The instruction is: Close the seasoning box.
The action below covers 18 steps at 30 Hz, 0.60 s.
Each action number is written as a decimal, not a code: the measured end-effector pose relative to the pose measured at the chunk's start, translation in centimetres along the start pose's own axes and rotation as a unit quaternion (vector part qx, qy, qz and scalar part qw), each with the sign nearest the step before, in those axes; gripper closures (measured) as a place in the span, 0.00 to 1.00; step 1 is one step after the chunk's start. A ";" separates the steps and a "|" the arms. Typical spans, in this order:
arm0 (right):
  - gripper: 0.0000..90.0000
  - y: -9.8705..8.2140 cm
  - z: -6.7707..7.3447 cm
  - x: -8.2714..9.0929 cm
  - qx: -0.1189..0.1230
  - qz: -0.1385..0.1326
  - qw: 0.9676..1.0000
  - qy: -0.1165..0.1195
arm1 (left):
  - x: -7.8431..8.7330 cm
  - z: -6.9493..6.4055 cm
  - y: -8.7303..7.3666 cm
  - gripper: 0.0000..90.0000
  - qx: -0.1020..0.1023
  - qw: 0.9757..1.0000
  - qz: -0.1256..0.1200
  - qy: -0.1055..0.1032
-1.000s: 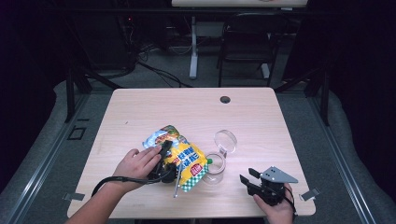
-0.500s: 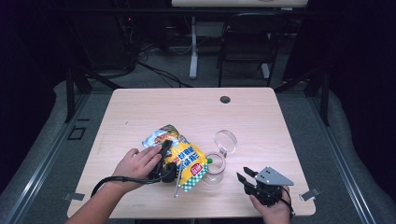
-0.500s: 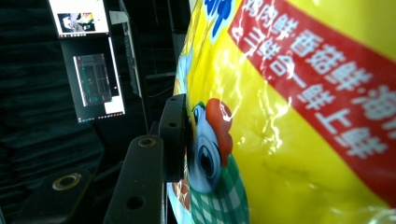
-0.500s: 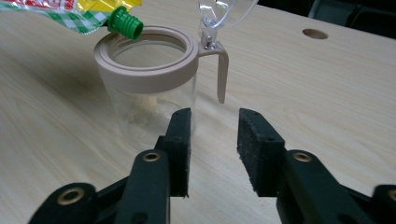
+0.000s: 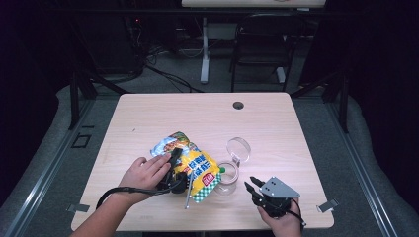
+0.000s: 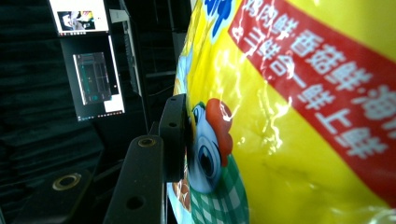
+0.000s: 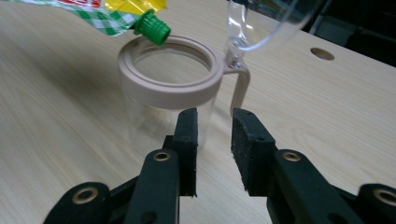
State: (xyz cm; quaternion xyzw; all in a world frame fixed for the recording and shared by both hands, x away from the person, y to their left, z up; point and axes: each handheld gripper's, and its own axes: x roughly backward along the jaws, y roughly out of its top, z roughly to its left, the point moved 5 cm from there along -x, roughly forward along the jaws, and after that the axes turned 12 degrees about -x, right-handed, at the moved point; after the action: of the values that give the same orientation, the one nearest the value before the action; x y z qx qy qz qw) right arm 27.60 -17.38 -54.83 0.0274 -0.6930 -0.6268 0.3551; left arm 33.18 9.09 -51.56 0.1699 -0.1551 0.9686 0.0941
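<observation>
- The light wooden table [image 5: 276, 123] carries everything.
- The yellow plastic snack pouch [image 5: 197, 170] with a green cap lies tilted at the clear jar [image 5: 226, 178] with a beige rim.
- The left gripper [image 5: 174, 170] pinches this pouch.
- The right gripper [image 7: 214, 135], just beside the jar, has just been closing; its jaws stand apart with nothing between.

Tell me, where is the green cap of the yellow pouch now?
In the right gripper view, the green cap sits at the upper left, over the rim of the clear jar, ahead of the right gripper.
</observation>
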 end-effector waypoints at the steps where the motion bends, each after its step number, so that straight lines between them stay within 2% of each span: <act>1: 0.80 0.0 0.0 0.0 0.000 0.000 1.000 0.000 | 0.0 0.0 0.0 0.73 -0.001 1.000 0.001 0.000; 4: 0.81 0.5 1.0 -0.1 0.018 -0.004 1.000 0.006 | 0.1 0.1 -0.1 0.73 0.002 1.000 0.003 0.000; 5: 0.82 0.6 1.2 -0.2 0.020 -0.005 1.000 0.009 | 0.0 0.1 -0.1 0.73 0.003 1.000 0.000 0.007; 8: 0.82 0.8 1.6 -0.4 0.038 0.000 0.999 0.010 | 0.2 0.0 -0.2 0.73 0.000 1.000 0.005 -0.008; 11: 0.83 1.4 2.0 -0.4 0.057 0.007 0.998 0.011 | 0.3 -0.1 -0.3 0.73 0.007 1.000 0.002 -0.004; 12: 0.83 1.6 2.1 -0.5 0.063 0.009 0.998 0.012 | 0.3 0.0 -0.3 0.73 0.003 1.000 0.003 -0.004; 16: 0.84 2.0 2.4 -1.0 0.069 0.020 0.997 0.023 | 0.2 0.1 -0.3 0.73 0.007 1.000 0.003 -0.002; 18: 0.85 2.3 2.4 -1.1 0.066 0.020 0.997 0.026 | 0.3 0.3 -0.3 0.73 0.002 1.000 0.002 -0.002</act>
State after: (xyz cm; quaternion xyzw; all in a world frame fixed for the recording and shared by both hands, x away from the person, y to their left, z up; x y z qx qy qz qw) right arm 28.12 -14.37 -53.24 0.0534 -0.7235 -0.5717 0.3832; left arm 33.06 9.26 -51.12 0.1715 -0.1533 0.9689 0.0914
